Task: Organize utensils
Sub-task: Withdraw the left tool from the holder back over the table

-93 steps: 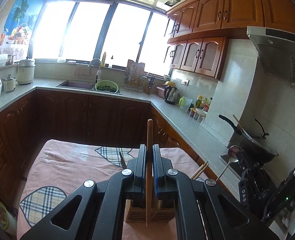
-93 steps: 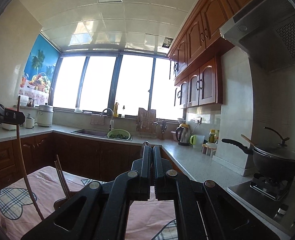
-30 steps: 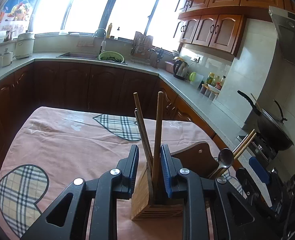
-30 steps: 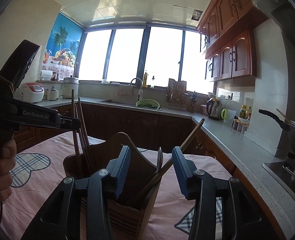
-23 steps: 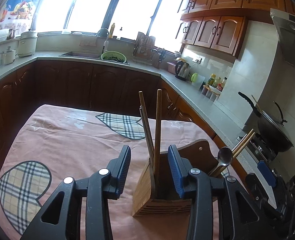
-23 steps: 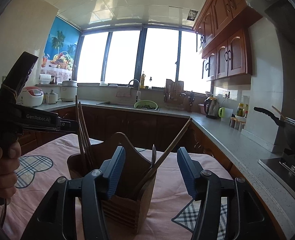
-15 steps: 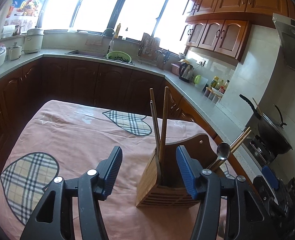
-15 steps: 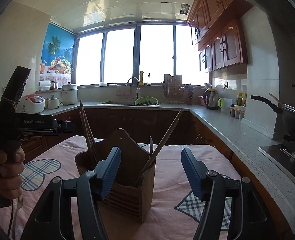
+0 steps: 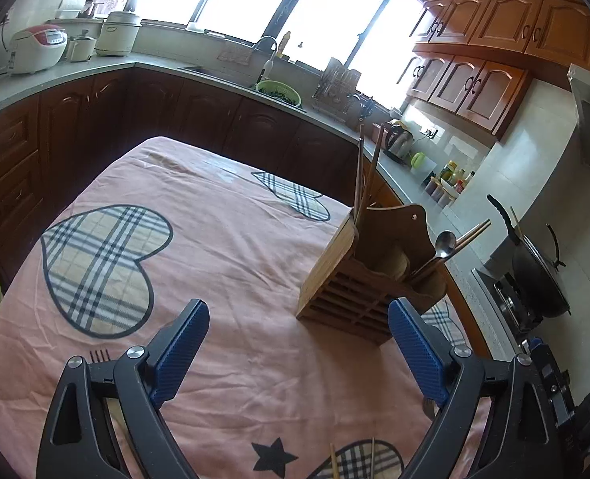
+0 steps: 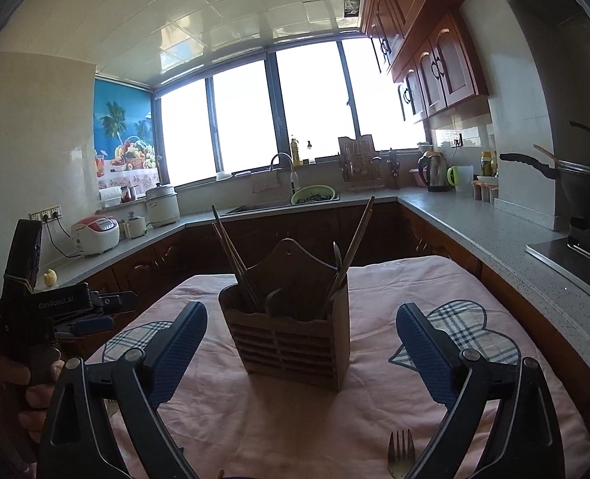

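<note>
L gripper (image 9: pixel 296 343) has just been opening, jaws now spread wide w/ nothing between them, only pink tablecloth (image 9: pixel 223 247); fork tines (image 9: pixel 99 356) peek out at its 9 o'clock by the L finger, wooden utensil holder (image 9: pixel 358 279) stands upright at 1 o'clock, apart from the pads. In the holder: chopsticks (image 9: pixel 364 171) in the L compartment, metal spoon (image 9: pixel 442 245) plus more chopsticks leaning out at the R. R gripper (image 10: pixel 300 343) has also just been opening, jaws wide & empty, holder at 12 o'clock beyond the tips, untouched, and a fork (image 10: pixel 400 453) lies on the cloth at 5 o'clock.
</note>
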The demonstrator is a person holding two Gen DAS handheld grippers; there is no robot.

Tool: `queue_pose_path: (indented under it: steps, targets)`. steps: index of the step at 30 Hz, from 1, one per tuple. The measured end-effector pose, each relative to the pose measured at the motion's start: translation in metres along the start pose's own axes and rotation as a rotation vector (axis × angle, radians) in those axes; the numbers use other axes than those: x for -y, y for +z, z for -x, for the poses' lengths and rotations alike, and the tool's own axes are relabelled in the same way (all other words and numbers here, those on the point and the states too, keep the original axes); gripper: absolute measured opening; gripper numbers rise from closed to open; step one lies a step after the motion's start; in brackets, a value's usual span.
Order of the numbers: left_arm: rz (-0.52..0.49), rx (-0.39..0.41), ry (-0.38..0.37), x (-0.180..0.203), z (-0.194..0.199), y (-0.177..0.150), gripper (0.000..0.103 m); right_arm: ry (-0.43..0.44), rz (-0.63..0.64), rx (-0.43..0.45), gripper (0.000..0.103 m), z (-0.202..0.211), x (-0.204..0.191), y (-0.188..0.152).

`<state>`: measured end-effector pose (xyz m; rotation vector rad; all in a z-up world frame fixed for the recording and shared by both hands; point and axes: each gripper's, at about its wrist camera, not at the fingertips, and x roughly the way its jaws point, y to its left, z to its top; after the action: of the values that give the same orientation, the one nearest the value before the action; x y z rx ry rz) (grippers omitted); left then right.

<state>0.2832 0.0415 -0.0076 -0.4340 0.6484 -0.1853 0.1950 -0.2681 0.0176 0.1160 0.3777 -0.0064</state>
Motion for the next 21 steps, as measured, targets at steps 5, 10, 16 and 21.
queue_pose_path:
  steps: [5, 10, 16, 21]
  targets:
    - [-0.006, -0.004, 0.019, 0.0, 0.028, -0.017, 0.092, 0.02, -0.021, -0.024, 0.098, 0.018, -0.006, -0.01]
    - [-0.027, 0.014, 0.043, 0.002, 0.059, -0.037, 0.092, 0.04, -0.036, -0.045, 0.099, 0.034, -0.011, -0.021]
    - [-0.064, 0.028, 0.079, 0.003, 0.092, -0.06, 0.098, 0.042, -0.048, -0.058, 0.099, 0.056, -0.014, -0.036]
    - [-0.093, 0.045, 0.109, 0.006, 0.118, -0.077, 0.099, 0.024, -0.052, -0.055, 0.1, 0.075, -0.017, -0.043]
